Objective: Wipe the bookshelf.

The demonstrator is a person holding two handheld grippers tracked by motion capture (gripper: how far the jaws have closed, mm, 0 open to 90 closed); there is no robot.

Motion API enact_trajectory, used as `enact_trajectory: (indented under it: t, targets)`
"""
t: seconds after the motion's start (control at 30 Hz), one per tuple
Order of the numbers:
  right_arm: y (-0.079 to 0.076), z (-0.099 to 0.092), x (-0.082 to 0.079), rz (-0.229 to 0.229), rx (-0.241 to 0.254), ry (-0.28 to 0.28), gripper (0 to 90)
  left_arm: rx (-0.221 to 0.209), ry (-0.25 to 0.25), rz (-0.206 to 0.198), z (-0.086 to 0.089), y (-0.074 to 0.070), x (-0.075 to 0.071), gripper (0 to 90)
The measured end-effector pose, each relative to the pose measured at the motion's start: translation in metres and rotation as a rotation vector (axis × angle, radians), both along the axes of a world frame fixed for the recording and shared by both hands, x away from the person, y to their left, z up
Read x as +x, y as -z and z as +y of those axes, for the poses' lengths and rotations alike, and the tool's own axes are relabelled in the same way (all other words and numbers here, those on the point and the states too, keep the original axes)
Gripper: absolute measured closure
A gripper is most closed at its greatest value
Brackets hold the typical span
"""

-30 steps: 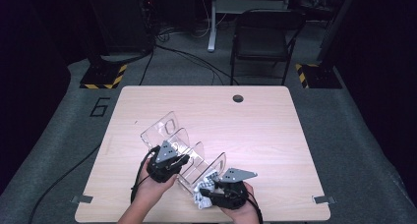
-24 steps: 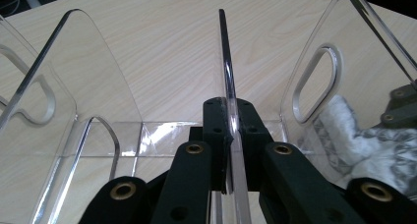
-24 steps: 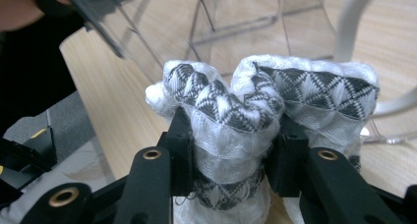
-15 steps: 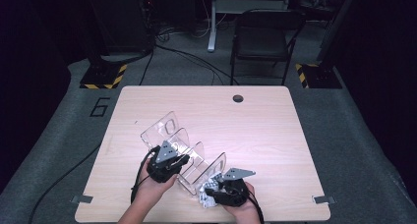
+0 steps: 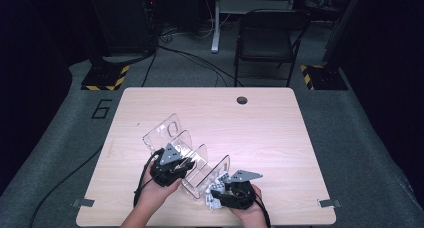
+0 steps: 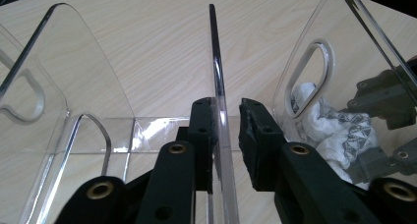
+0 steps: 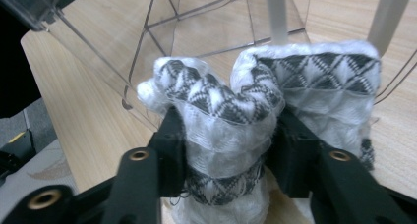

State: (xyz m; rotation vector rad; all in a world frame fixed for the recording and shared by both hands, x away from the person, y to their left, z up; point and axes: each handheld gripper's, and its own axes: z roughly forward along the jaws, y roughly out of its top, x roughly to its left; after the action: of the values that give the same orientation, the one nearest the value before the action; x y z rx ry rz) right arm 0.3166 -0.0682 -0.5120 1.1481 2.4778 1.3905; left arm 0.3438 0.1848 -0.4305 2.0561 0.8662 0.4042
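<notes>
Currently:
left gripper: jaws just opening, clear rack divider between them, ungripped
right gripper: loosening on sock bundle
risk: unheld rack slides, socks snag

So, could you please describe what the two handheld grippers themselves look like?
Both are black. The left gripper and right gripper each carry a grey three-cornered plate on top and trail a black cable. In the gripper views, each has two blocky black jaws on arms with brass-coloured rivets. The forearms are bare, with no sleeves in view.
</notes>
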Motion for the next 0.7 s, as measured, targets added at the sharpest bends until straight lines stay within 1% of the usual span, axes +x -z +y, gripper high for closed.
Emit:
enact_trajectory:
  t: [0.07,0.13,0.2,0.23,0.27,0.33,0.4,0.43,0.47,0.5,0.53,0.57,0.6,0.67,0.7]
  targets:
    - [0.0,0.002,-0.001,0.01,-0.008,-0.003,49.3,0.008,0.003,-0.003,-0.001,0.0,0.0,72.1]
    - [0.0,0.002,-0.001,0.0,-0.024,-0.017,46.9,0.01,0.007,-0.001,-0.002,-0.001,-0.001,69.5]
    - [0.0,0.003,-0.001,0.01,-0.026,-0.021,42.7,0.014,0.006,-0.007,-0.004,-0.001,-0.002,66.4]
    - [-0.001,0.003,-0.002,0.024,-0.03,-0.027,40.4,0.021,0.008,-0.008,-0.004,-0.002,-0.001,65.1]
    - [-0.001,0.003,-0.002,0.03,-0.032,-0.04,37.9,0.019,0.009,-0.007,-0.004,-0.002,-0.001,63.7]
    - [-0.001,0.003,-0.002,0.032,-0.028,-0.048,32.5,0.011,0.001,-0.003,-0.005,-0.002,-0.002,62.6]
    - [-0.001,0.002,-0.003,0.042,-0.016,-0.054,26.7,0.016,0.004,0.002,-0.004,-0.003,-0.002,59.9]
    - [-0.001,0.002,-0.004,0.04,-0.011,-0.055,24.1,0.021,0.004,0.0,-0.003,-0.004,-0.002,59.0]
    - [-0.001,0.001,-0.005,0.037,-0.009,-0.06,22.0,0.012,-0.004,-0.004,-0.002,-0.004,-0.002,58.9]
    - [-0.001,0.0,-0.005,0.021,-0.008,-0.072,19.5,0.011,-0.002,-0.004,-0.001,-0.006,-0.002,58.6]
    - [-0.002,0.0,-0.007,0.027,-0.002,-0.072,16.9,0.01,-0.004,-0.004,0.0,-0.008,-0.003,58.4]
    - [-0.002,0.0,-0.008,0.033,-0.004,-0.076,15.8,0.006,-0.007,-0.008,0.001,-0.009,-0.003,58.4]
    - [-0.003,0.001,-0.009,0.027,-0.005,-0.071,16.1,0.007,-0.006,-0.004,0.002,-0.011,-0.004,58.4]
    - [-0.003,0.0,-0.012,0.0,-0.018,-0.078,14.7,0.01,-0.004,-0.009,0.003,-0.014,-0.005,58.6]
    - [-0.004,0.0,-0.014,0.008,-0.023,-0.076,14.7,0.013,0.001,-0.009,0.004,-0.015,-0.005,58.9]
